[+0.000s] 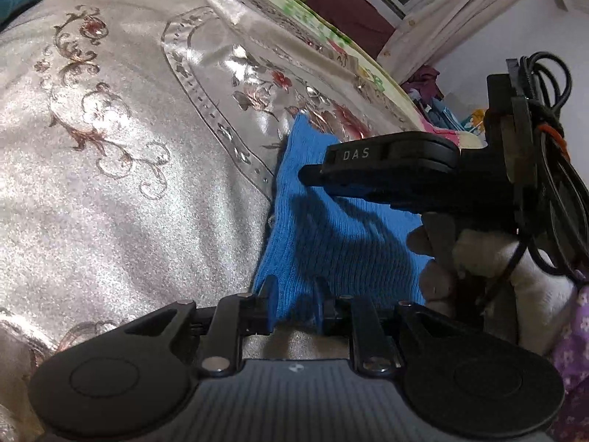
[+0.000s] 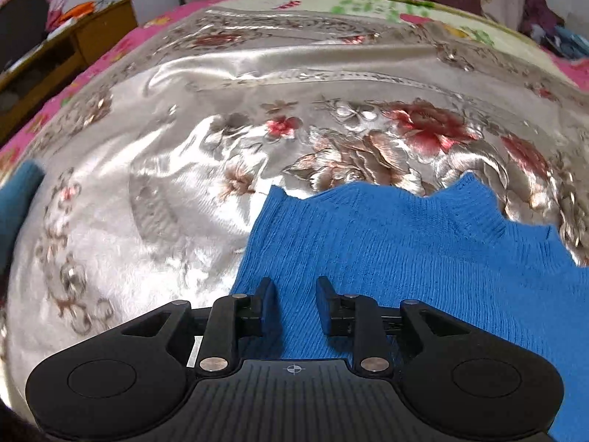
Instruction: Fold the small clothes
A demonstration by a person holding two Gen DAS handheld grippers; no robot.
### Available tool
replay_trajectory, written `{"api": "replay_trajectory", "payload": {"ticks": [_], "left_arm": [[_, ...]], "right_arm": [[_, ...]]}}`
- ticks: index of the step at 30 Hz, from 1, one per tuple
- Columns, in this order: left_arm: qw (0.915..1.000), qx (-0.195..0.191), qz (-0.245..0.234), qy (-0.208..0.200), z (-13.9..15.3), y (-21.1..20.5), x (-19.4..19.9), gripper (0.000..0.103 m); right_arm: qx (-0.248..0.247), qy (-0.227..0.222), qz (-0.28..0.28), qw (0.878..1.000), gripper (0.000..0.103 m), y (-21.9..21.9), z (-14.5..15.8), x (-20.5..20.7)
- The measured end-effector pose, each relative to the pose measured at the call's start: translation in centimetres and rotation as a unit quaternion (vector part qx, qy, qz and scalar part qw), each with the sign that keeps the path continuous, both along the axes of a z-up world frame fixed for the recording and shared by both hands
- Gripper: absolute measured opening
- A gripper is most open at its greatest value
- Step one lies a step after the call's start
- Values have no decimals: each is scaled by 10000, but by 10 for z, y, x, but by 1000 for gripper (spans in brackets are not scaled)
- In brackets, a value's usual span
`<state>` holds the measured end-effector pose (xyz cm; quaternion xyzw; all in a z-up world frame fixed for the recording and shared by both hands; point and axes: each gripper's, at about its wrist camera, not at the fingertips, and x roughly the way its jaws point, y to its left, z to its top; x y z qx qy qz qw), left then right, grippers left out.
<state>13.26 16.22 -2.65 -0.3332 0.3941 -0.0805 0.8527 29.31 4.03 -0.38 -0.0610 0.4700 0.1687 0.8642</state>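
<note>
While the left wrist view looks across a shiny silver satin bedspread with floral embroidery [image 1: 110, 191], a bright blue ribbed knit garment [image 1: 331, 243] lies from centre toward four o'clock. The left gripper [image 1: 293, 287] has blue fabric between its narrowly parted fingers; whether they pinch it I cannot tell. At three o'clock, a gloved hand [image 1: 489, 269] holds the right gripper [image 1: 307, 176] over the knit.

From the right wrist view, the knit [image 2: 405, 243] fills five o'clock. The gripper [image 2: 294, 289] hovers released, fingers apart over the cloth.
</note>
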Motion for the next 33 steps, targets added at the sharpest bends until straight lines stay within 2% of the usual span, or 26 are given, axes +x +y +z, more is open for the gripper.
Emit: {"api": "replay_trajectory", "payload": {"ticks": [2, 5, 7, 9, 15, 21, 23, 25, 27, 28, 30, 33], "left_arm": [[10000, -19, 47, -57, 3, 1, -2, 30], [9998, -67, 134, -94, 6, 2, -7, 36], [9999, -61, 92, -98, 7, -1, -9, 37], [9999, -13, 29, -98, 7, -5, -10, 38], [9999, -46, -77, -61, 7, -12, -13, 40], [9997, -144, -197, 32, 3, -17, -13, 40], [9997, -140, -209, 45, 2, -19, -13, 41], [9997, -78, -215, 40, 2, -21, -13, 41], [9997, -52, -229, 46, 0, -23, -12, 42], [9997, -62, -237, 53, 0, -23, -12, 43], [9997, -63, -244, 38, -1, -25, -11, 44], [9997, -12, -239, -48, -1, -28, -12, 47]], "right_arm": [[53, 57, -40, 10000, 26, -2, 7, 1], [66, 232, 40, 9997, 43, 1, 16, 3], [66, 213, 39, 9997, 46, 6, 22, 4], [23, 254, 63, 9997, 55, 13, 23, 6], [-490, 519, 52, 9974, 55, 33, 5, 14], [-1091, 507, 242, 9924, 55, 45, -10, 23], [-1206, 479, 241, 9912, 52, 46, -16, 26], [-1210, 468, 195, 9914, 41, 43, -18, 28], [-1217, 408, 132, 9916, 22, 35, -15, 28], [-1142, 405, 131, 9925, 19, 30, -12, 27], [-893, 468, 18, 9949, 14, 16, -4, 27], [-495, 478, -86, 9976, 13, -1, 8, 24]]}}
